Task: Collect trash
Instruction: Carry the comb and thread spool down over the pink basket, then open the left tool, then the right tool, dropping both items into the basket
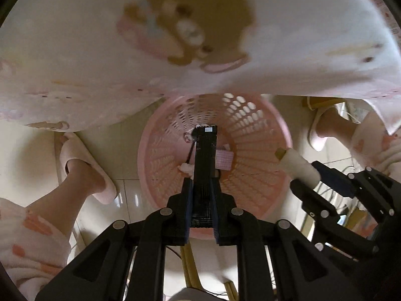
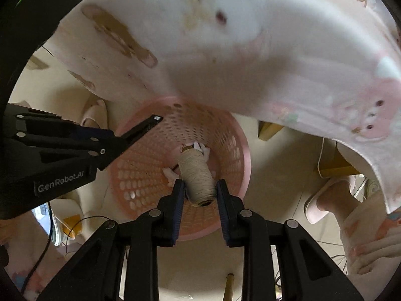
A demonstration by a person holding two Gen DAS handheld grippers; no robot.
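Jaws of left gripper [image 1: 201, 188] clamp a flat black bar [image 1: 205, 160]; right gripper [image 2: 200, 190] grips a thread spool [image 2: 196, 175]. Both over pink basket [image 2: 240, 155] mouth, rim clear; cloth [image 2: 225, 37] overhangs at 12 o'clock.

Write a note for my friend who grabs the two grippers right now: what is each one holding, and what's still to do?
Left gripper: shut on a flat black bar, hanging over the pink basket.
Right gripper: shut on a beige thread spool, also over the basket.
Basket: on the floor below a patterned cloth; some paper scraps already lie at the bottom.
Done: both pieces picked up and brought above the basket.
Left: open both and let them drop in.
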